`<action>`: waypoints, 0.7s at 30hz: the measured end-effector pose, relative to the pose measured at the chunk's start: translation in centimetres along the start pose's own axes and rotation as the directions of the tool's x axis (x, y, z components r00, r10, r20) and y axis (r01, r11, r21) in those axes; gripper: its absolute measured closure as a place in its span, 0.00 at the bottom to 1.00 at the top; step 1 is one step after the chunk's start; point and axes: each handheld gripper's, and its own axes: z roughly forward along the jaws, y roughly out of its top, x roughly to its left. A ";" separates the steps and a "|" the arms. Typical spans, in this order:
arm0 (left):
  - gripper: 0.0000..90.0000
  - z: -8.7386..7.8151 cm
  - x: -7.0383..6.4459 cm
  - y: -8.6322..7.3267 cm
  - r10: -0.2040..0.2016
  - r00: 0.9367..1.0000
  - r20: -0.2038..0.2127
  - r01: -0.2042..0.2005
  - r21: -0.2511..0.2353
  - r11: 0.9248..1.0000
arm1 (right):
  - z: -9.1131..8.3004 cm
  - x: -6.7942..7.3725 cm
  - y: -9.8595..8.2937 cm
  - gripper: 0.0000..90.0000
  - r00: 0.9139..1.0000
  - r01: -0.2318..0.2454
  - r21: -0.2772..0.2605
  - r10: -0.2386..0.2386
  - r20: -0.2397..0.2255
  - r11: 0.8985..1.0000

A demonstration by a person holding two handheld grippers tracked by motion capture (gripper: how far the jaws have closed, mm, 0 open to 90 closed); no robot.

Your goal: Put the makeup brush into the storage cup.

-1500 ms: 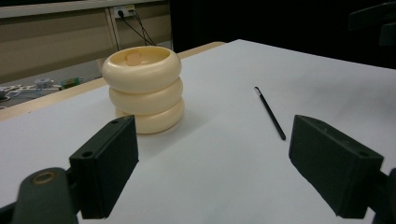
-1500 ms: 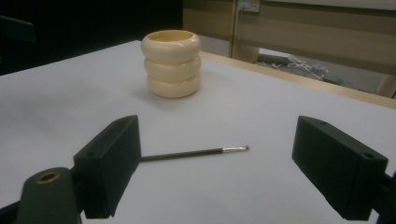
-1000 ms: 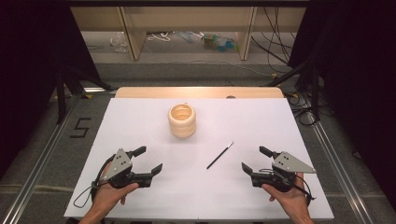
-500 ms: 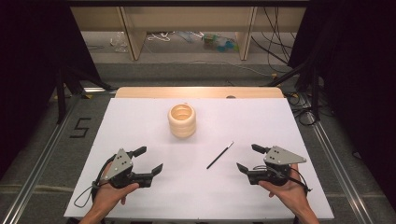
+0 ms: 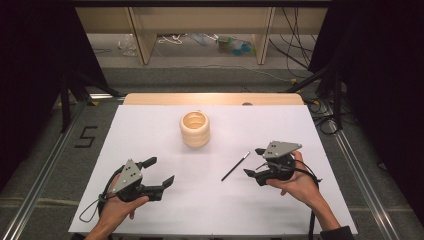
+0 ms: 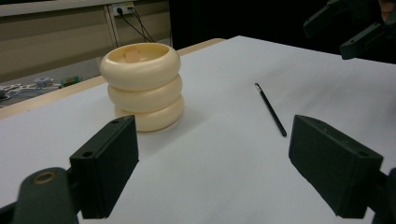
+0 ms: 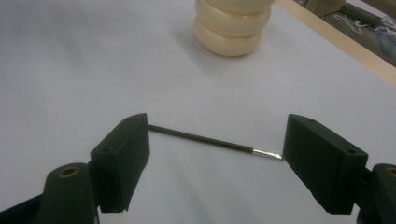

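Observation:
A cream ribbed holder (image 5: 195, 129) made of three stacked rings stands upright on the white table (image 5: 150, 130); I also see the holder (image 6: 142, 86) in the left gripper view and the holder (image 7: 232, 25) at the top of the right gripper view. A thin black brush (image 5: 235, 166) lies flat to its right. My right gripper (image 5: 254, 162) is open just right of the brush (image 7: 210, 140), which lies crosswise between its jaws. My left gripper (image 5: 159, 172) rests open at the near left, with nothing in it, facing the brush (image 6: 270, 109).
A wooden strip (image 5: 212, 99) borders the table's far edge. Metal rails (image 5: 45, 165) run along both sides. Beyond the table stand shelf legs (image 5: 142, 37) with cables and clutter (image 5: 230, 44) on the floor.
My right gripper has moved left and forward across the table, closing in on the brush. The left gripper, holder and brush have stayed put.

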 end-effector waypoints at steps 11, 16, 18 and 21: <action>0.18 0.0 0.0 -0.1 -0.005 1.000 0.003 0.005 0.002 1.000 | 2.9 -1.3 1.6 0.28 0.998 0.049 0.121 -0.044 -0.038 0.991; 0.18 0.1 -0.1 -0.1 -0.005 1.000 0.006 0.005 0.003 1.000 | 3.6 -1.8 1.4 0.28 0.998 0.045 0.125 -0.040 -0.043 0.991; 0.18 0.1 -0.1 -0.1 -0.003 1.000 0.004 0.003 0.008 1.000 | 3.9 -1.9 1.4 0.28 0.998 0.039 0.135 -0.033 -0.047 0.990; 0.18 0.1 -0.1 -0.1 0.004 1.000 0.005 -0.004 0.011 1.000 | 4.3 -2.0 1.5 0.29 0.999 0.031 0.162 -0.024 -0.048 0.986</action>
